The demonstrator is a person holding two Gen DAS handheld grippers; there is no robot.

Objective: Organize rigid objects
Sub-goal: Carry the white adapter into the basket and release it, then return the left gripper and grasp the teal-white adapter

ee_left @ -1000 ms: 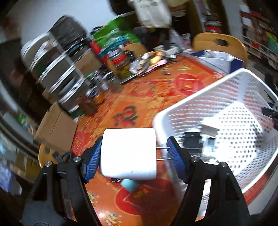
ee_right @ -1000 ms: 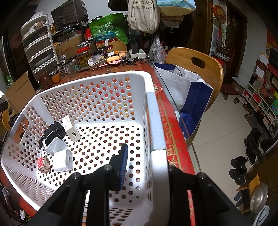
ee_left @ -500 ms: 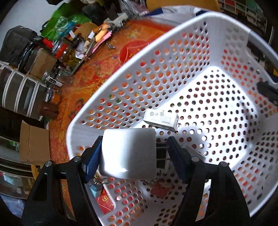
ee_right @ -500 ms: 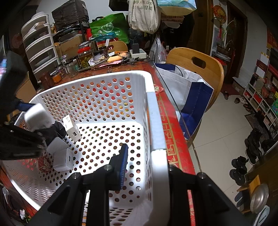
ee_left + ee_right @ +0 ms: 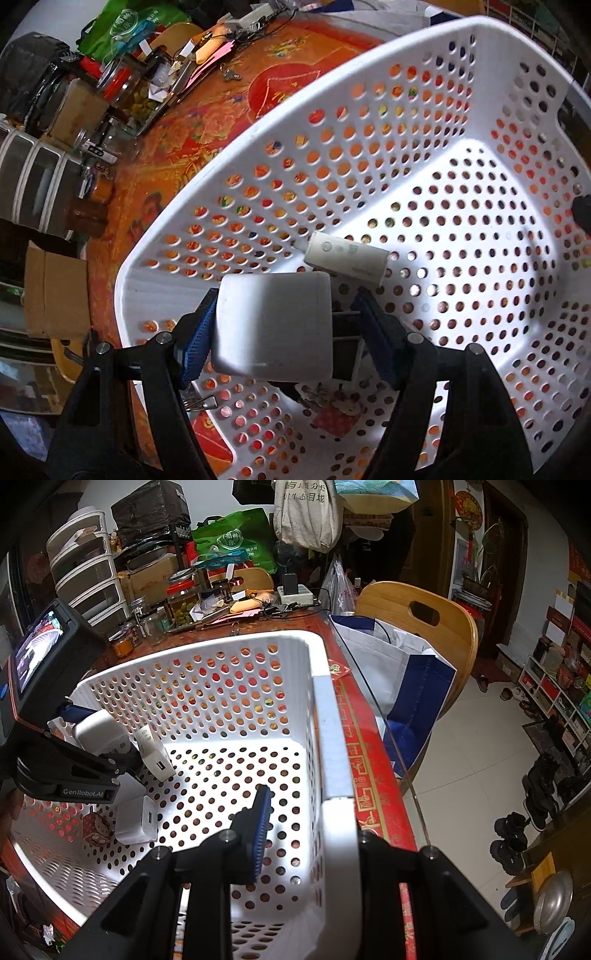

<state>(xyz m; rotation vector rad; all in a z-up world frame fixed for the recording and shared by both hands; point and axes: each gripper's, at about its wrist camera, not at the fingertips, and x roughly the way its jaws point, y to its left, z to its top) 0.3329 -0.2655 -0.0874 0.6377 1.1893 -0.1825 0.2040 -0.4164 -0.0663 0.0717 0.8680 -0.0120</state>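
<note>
**Charger held over the basket, rim pinched on the other side**

Your largest piece is the white perforated basket [image 5: 229, 686], sitting on the red patterned counter [image 5: 207, 122]. Your right tool [image 5: 314, 830] straddles the basket's near rim: one blue-padded finger is inside the wall, the other outside, and the two are closed onto the rim.

Your left tool [image 5: 291, 328] is over the basket's far corner and has the white block charger [image 5: 273, 325] between its fingers. One blue pad presses the charger's flat side; the charger's two metal prongs point at the other pad, so the tool is only part closed, spread to the charger's full length. In the right wrist view you can see this charger [image 5: 99, 731] above the basket floor, not resting on it.

Inside the basket, counted from the right wrist view: one long white adapter [image 5: 153, 753] lying tilted just beside the held charger, one small white cube charger [image 5: 136, 821] on the floor below it, and one small red patterned item [image 5: 94, 829] touching the cube. Something dark lies under the left tool; you cannot tell what it is.
</note>
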